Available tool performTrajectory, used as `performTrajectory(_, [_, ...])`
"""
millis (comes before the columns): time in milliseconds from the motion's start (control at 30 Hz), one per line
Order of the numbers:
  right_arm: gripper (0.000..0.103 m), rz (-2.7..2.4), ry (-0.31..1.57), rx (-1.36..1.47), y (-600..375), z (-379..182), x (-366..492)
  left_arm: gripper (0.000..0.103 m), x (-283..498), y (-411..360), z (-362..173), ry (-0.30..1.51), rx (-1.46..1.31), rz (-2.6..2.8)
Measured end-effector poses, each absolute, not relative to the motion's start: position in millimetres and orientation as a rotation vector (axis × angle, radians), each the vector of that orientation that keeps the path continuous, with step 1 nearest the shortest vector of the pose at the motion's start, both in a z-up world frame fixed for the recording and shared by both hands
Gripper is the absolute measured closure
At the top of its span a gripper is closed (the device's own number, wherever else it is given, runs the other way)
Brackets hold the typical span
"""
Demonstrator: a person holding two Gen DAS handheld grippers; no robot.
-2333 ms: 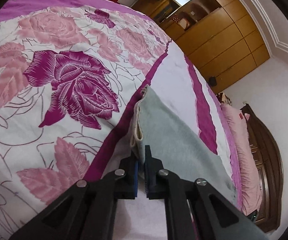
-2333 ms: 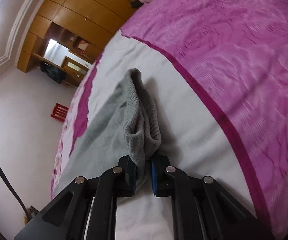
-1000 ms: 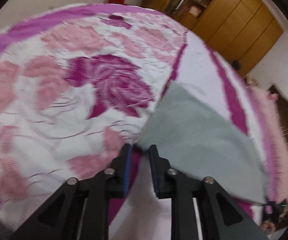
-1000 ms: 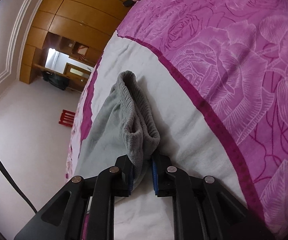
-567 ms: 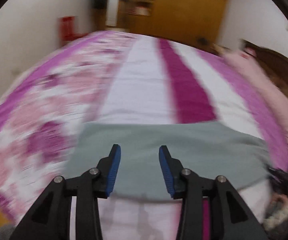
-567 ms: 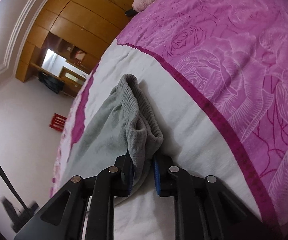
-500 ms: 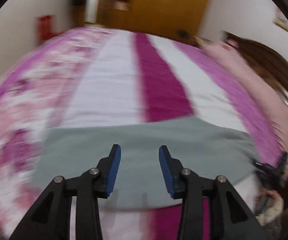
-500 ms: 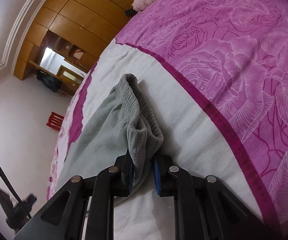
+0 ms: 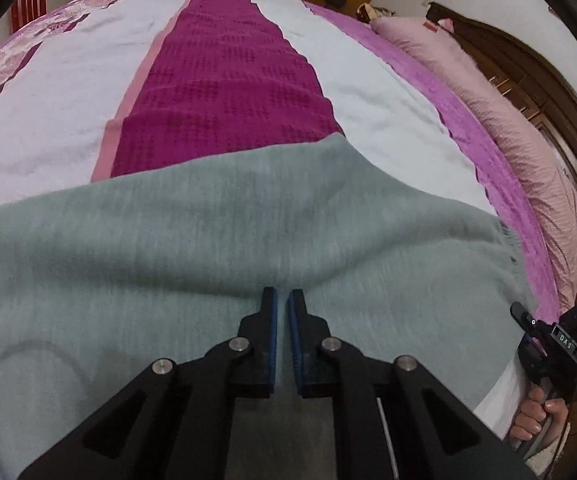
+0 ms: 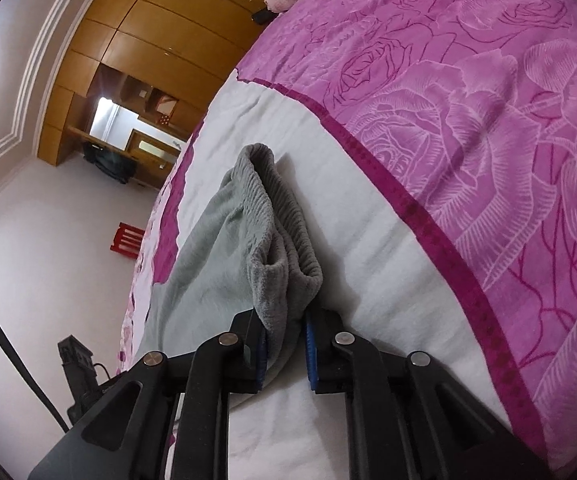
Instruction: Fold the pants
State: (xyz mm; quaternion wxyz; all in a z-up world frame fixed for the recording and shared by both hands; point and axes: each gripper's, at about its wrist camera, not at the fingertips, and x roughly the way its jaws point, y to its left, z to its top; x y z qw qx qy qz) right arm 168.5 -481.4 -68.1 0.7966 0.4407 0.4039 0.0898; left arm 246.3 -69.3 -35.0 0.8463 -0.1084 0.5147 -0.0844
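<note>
Two views, both mid-fold as I judge it: the pants (image 9: 216, 248) lie flat across the bed (image 9: 224, 80), and I am taking a new hold at their middle. From the left wrist, my left tongs (image 9: 282, 300) point down at the grey cloth, closing, with only a thin slit between the blue pads; the cloth puckers just ahead of the tips, but I cannot tell whether any of it is caught. Next I would want a sure pinch there before lifting. From the right wrist, my right tongs (image 10: 284, 332) pinch the ribbed waistband (image 10: 284, 248), bunched between the pads and raised off the white stripe; it should hold firm while the left lifts.
</note>
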Motion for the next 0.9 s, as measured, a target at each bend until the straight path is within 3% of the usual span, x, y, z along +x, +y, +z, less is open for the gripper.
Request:
performTrajectory(133, [0.089, 0.205, 0.869, 0.975, -484.0, -70.9, 168.6, 0.095, 235.2, -74.5, -18.7, 1.059, -0.167, -0.118])
performTrajectory(600, [0.09, 0.183, 0.875, 0.88, -474.4, -63.0, 173.1, 0.096, 237.9, -71.7, -38.7, 1.077, -0.169, -0.158])
performTrajectory(700, [0.09, 0.184, 0.875, 0.884, -472.8, -62.8, 174.3, 0.103, 235.8, -76.4, -32.2, 1.064, -0.121, -0.204])
performTrajectory(900, [0.09, 0.186, 0.877, 0.887, -471.4, -62.9, 174.3, 0.103, 226.6, -87.6, -13.4, 1.026, -0.127, -0.229])
